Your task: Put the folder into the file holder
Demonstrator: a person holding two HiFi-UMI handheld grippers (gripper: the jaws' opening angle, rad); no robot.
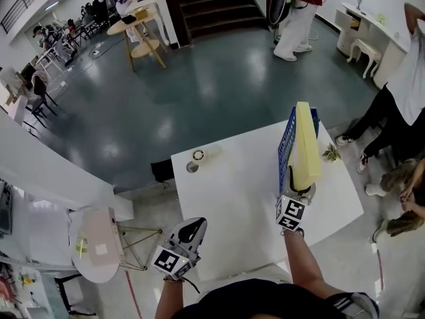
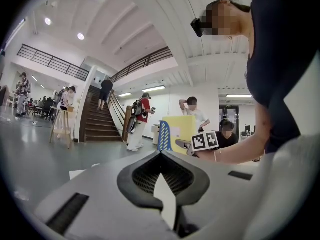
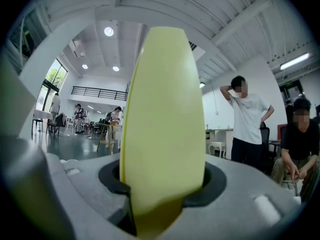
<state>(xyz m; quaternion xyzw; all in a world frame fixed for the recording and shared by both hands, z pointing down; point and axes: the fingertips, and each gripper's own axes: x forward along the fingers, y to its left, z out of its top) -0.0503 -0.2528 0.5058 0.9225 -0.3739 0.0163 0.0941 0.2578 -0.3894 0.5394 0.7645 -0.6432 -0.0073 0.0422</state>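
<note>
A thick yellow folder stands on edge inside the blue mesh file holder at the right side of the white table. My right gripper is at the folder's near end with the folder between its jaws. A thin dark gap shows beside the folder on each side, so the gripper is open. My left gripper hovers over the table's near left corner, shut and empty. In the left gripper view the folder and holder show ahead, with the left gripper low in the foreground.
A tape roll and a small round object lie near the table's far left corner. A small green thing lies to the right of the holder. People stand and sit to the right. A round side table stands low on the left.
</note>
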